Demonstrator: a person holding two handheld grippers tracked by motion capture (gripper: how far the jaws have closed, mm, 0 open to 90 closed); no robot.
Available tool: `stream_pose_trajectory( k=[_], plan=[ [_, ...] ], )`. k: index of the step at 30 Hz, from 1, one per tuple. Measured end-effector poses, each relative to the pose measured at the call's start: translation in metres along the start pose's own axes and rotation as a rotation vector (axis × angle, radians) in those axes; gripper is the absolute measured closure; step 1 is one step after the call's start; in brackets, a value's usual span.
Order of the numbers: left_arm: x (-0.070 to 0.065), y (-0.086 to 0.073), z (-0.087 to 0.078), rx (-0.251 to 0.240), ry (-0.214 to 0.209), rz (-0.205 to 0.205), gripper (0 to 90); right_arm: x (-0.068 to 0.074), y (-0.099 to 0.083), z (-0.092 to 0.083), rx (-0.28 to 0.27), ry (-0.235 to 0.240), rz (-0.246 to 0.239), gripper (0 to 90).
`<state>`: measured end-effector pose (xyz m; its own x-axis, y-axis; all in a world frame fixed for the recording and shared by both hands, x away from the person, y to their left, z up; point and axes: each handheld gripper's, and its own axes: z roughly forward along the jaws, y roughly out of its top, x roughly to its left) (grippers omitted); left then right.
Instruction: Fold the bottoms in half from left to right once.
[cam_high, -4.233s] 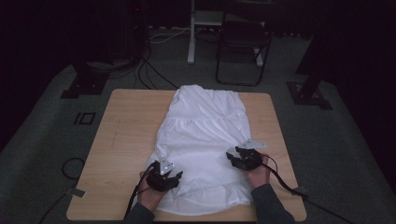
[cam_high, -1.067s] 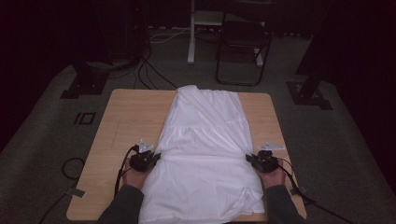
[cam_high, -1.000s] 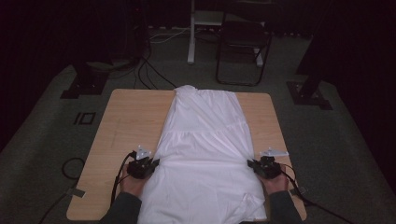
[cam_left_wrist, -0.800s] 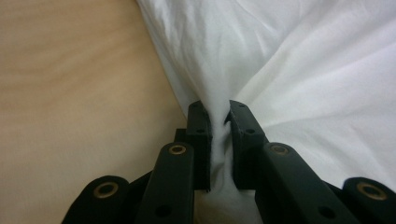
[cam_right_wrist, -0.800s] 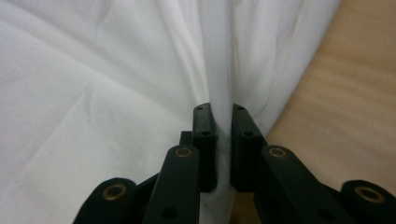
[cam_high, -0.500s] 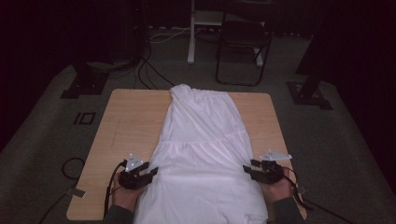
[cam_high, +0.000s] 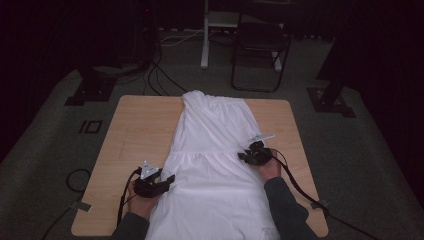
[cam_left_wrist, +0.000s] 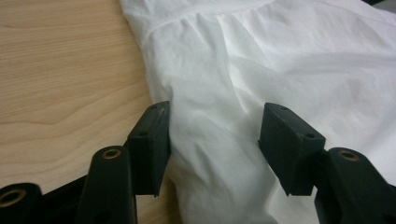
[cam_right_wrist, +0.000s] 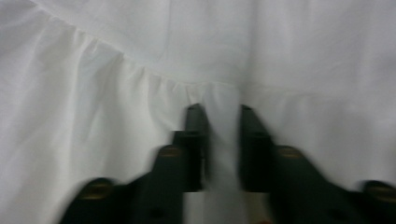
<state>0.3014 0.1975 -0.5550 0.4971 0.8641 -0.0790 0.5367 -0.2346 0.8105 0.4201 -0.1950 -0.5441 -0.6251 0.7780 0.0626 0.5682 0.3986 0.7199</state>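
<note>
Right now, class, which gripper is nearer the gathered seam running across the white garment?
Right. The right gripper sits at the gathered seam on the garment's right edge; the left gripper is below it at the left edge.

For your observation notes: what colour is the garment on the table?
Plain white garment, clearest in the left gripper view.

We see light wooden surface (cam_high: 135, 130), grain running lengthwise, on grey carpeted floor (cam_high: 45, 145). Beyond far edge, we note dark folding chair (cam_high: 261, 40) just beside white post (cam_high: 205, 35). Black cables (cam_high: 160, 75) snake across floor. Black stand feet (cam_high: 90, 90) far left, another (cam_high: 330, 97) far right.
</note>
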Motion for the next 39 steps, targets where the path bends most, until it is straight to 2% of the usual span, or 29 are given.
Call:
stream_pose_trajectory(
  k=[1,2,3,5,6,7,8,10,13,15,18,20,22,24,26,27,28,30,31,32,33,36,38,39],
  plan=[
    [-0.001,0.000,0.000,-0.005,0.002,0.001,41.4,0.001,0.001,-0.009,-0.047,-0.034,-0.011,87.5],
    [-0.003,-0.001,0.000,-0.009,-0.002,0.003,40.9,0.001,0.003,-0.021,-0.110,-0.053,0.006,88.7],
    [-0.004,-0.001,0.000,-0.008,-0.003,0.003,40.5,-0.001,0.006,-0.039,-0.181,-0.101,0.019,88.7],
    [-0.009,-0.002,0.005,0.019,-0.005,0.024,40.2,-0.005,0.010,-0.060,-0.236,-0.196,0.003,88.7],
    [-0.013,-0.002,0.008,0.036,-0.004,0.036,40.1,-0.009,0.011,-0.068,-0.243,-0.255,-0.004,88.8],
    [-0.016,-0.003,0.010,0.047,-0.004,0.047,39.8,-0.015,0.011,-0.070,-0.233,-0.290,0.005,88.7],
    [-0.021,-0.003,0.012,0.056,-0.014,0.057,39.8,-0.023,0.009,-0.068,-0.215,-0.289,0.038,88.6],
    [-0.025,0.000,0.013,0.057,-0.010,0.084,39.9,-0.039,-0.003,-0.053,-0.158,-0.290,0.107,87.5],
    [-0.025,0.012,0.009,0.032,-0.007,0.107,39.9,-0.050,-0.022,-0.028,-0.087,-0.272,0.169,87.5],
    [-0.020,0.026,0.007,0.010,0.013,0.119,39.6,-0.053,-0.031,-0.017,-0.066,-0.261,0.203,87.5],
    [-0.014,0.053,0.013,-0.008,0.025,0.117,38.4,-0.053,-0.033,-0.013,-0.062,-0.261,0.212,87.1],
    [-0.010,0.073,0.026,-0.012,0.044,0.122,38.3,-0.052,-0.031,-0.012,-0.051,-0.266,0.208,86.6],
    [-0.006,0.087,0.043,0.005,0.012,0.084,38.2,-0.053,-0.031,-0.012,-0.050,-0.264,0.210,86.4],
    [-0.004,0.094,0.062,0.039,0.013,0.065,38.1,-0.053,-0.032,-0.012,-0.059,-0.257,0.218,86.4],
    [-0.003,0.096,0.087,0.103,0.045,0.075,37.9,-0.054,-0.033,-0.013,-0.065,-0.251,0.218,86.3],
    [-0.002,0.095,0.094,0.121,0.057,0.073,37.9,-0.055,-0.034,-0.013,-0.068,-0.247,0.219,86.4],
    [0.000,0.092,0.104,0.153,0.066,0.055,37.9,-0.055,-0.034,-0.013,-0.070,-0.243,0.220,86.4],
    [0.004,0.087,0.111,0.171,0.060,0.024,40.7,-0.056,-0.034,-0.013,-0.073,-0.240,0.228,86.4],
    [0.007,0.084,0.110,0.156,0.027,0.005,44.3,-0.055,-0.035,-0.013,-0.075,-0.242,0.227,86.4],
    [0.008,0.081,0.108,0.151,-0.001,0.010,54.1,-0.054,-0.035,-0.013,-0.076,-0.244,0.227,86.6],
    [0.006,0.079,0.106,0.152,0.002,0.027,62.2,-0.053,-0.036,-0.013,-0.077,-0.241,0.226,86.7],
    [0.004,0.074,0.098,0.156,0.011,0.059,76.5,-0.049,-0.038,-0.015,-0.082,-0.225,0.229,86.9],
    [0.004,0.067,0.090,0.149,0.018,0.068,79.9,-0.044,-0.042,-0.017,-0.087,-0.213,0.224,87.2],
    [0.005,0.064,0.085,0.147,0.020,0.057,80.1,-0.040,-0.044,-0.018,-0.090,-0.204,0.218,87.4]
  ],
)
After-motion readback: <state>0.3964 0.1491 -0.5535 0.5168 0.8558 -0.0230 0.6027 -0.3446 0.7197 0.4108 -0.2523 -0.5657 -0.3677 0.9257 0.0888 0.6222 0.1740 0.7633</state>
